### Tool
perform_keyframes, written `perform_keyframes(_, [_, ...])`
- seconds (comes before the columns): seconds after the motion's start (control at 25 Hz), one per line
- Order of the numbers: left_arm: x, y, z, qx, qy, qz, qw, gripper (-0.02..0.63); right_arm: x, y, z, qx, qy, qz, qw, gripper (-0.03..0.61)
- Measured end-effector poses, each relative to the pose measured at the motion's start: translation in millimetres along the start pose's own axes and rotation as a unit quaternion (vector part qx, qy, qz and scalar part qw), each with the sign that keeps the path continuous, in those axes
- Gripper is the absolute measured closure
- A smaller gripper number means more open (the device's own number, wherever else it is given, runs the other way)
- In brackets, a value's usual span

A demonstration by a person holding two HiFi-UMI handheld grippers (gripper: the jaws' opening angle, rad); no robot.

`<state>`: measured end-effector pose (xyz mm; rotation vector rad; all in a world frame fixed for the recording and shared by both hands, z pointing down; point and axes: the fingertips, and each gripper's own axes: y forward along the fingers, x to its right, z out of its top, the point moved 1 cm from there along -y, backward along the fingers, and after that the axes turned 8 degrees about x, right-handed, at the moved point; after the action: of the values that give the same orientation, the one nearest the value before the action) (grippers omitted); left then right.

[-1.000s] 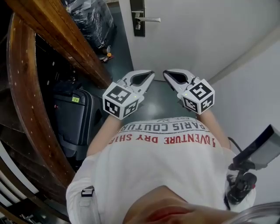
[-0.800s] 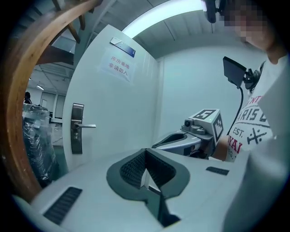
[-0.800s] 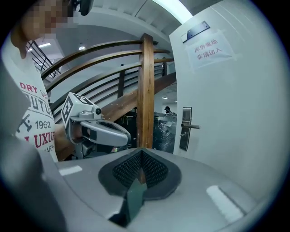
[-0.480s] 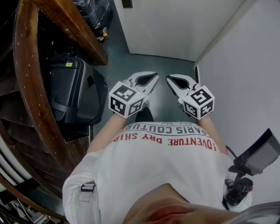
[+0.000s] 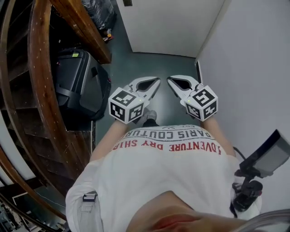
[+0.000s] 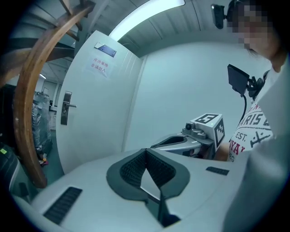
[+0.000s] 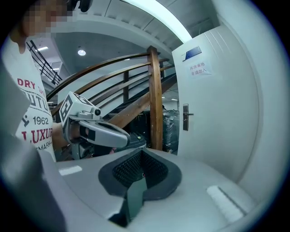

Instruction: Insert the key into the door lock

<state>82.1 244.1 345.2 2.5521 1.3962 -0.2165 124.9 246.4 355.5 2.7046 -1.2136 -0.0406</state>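
The left claw [image 5: 157,80] and right claw [image 5: 170,79] are both pressed together, and I see no key. The door lock [image 7: 185,117] is well away, not reached yet.

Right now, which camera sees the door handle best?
The left gripper view: the door handle shows whole there, plate and lever, on the white door. The right gripper view shows it whole too, but smaller. The head view only catches the plate's dark bottom end at the top edge; the lever is cut off.
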Motion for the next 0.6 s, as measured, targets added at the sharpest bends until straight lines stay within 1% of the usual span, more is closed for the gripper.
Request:
perform_keyframes(0.08, [19,-23,11,0.009,0.015,-0.001,0.9999,0.612,-26,-13,13,0.000,-0.014,-0.006,1.000,0.577])
perform_keyframes(0.16, [32,-33,16,0.013,0.028,0.000,0.9995,0.612,-38,-22,22,0.007,-0.026,-0.006,1.000,0.577])
perform_keyframes(0.32, [46,-43,28,0.021,0.047,0.008,0.9986,0.612,-49,-35,37,0.023,-0.039,-0.002,0.999,0.577])
perform_keyframes(0.48, [53,-53,46,0.032,0.057,0.010,0.9978,0.612,-60,-35,51,0.026,-0.048,0.005,0.998,0.577])
perform_keyframes(0.6, [56,-58,52,0.036,0.060,0.010,0.9975,0.612,-67,-33,59,0.026,-0.057,0.012,0.998,0.577])
